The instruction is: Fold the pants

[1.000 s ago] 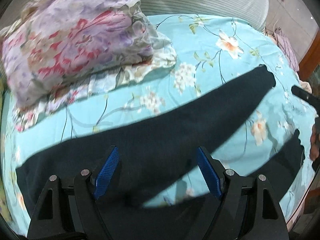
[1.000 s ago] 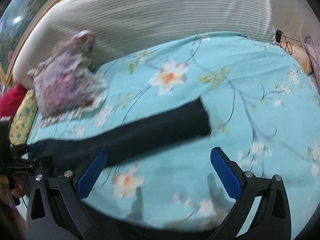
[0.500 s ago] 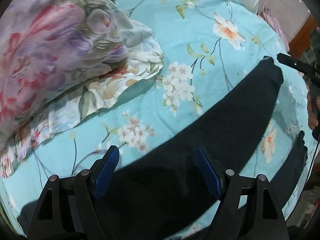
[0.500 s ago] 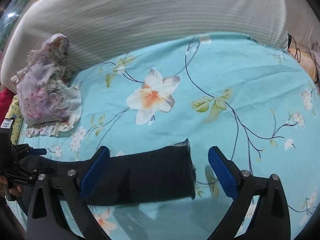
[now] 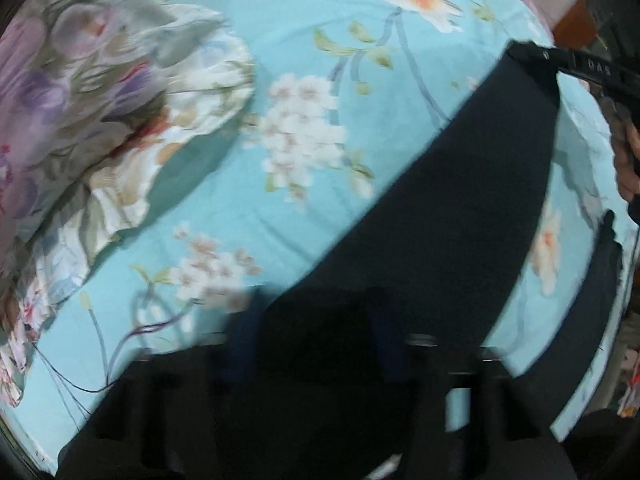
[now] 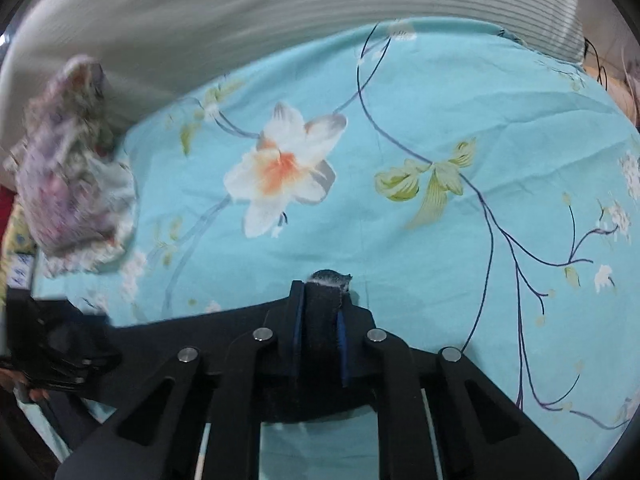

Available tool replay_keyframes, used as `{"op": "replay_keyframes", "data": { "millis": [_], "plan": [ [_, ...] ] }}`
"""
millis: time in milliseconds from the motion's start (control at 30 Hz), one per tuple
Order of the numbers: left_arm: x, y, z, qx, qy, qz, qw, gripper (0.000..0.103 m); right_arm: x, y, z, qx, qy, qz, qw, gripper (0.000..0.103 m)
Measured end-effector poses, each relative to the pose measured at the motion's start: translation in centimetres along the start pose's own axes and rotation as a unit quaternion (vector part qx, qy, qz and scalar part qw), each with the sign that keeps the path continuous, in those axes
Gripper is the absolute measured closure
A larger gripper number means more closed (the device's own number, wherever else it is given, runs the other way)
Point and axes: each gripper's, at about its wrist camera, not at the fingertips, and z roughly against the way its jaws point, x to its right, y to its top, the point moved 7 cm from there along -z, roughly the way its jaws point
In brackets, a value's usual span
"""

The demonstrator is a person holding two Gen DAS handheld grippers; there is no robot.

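The dark pants [image 5: 460,208] lie spread across a bed covered by a turquoise sheet [image 5: 304,32] printed with white and orange flowers, one leg stretching from the bed's near edge out toward its right side and the other leg running close along the near right edge. In the right wrist view the right tool [image 6: 322,312] is closed tight on the hem end of one leg, its blue-padded fingers [image 6: 297,328] pressed against both sides of a bunched fold of dark cloth whose frayed tip pokes out just past them; the rest of that leg [image 6: 192,324] trails off to the left, low over the sheet. In the left wrist view the left tool [image 5: 316,344] sits over the wide upper part of the pants near the bed's near edge, but it is heavily blurred and dark against the dark cloth, so I cannot tell how far its fingers are apart or whether they have hold of anything. A crumpled floral cloth [image 5: 80,96] in purple, pink and cream lies at the far left corner of the bed, well apart from the pants. A pale striped headboard [image 6: 280,20] runs along the far edge.
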Motion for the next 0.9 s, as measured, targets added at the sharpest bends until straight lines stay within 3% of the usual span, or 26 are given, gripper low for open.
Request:
{"op": "replay_keyframes", "data": {
  "millis": [67, 167, 600, 900],
  "plan": [
    [0.4, -0.2, 0.5, 0.003, 0.012, -0.007, 0.9999, 0.092, 0.1, 0.1, 1.2, 0.014, 0.009, -0.008, 1.000, 0.090],
    [1.5, -0.7, 1.7, 0.022, 0.017, -0.014, 0.9995, 0.097, -0.2, -0.1, 3.0, 0.030, 0.020, -0.011, 0.999, 0.091],
    [6.1, -6.8, 9.9, 0.096, -0.019, 0.017, 0.9950, 0.099, -0.5, -4.5, 10.8, 0.086, 0.085, -0.020, 0.993, 0.092],
    [10.1, -12.4, 11.0, 0.095, -0.034, 0.014, 0.9948, 0.099, 0.5, -10.5, 13.0, 0.076, 0.088, -0.028, 0.993, 0.093]
  ]
}}
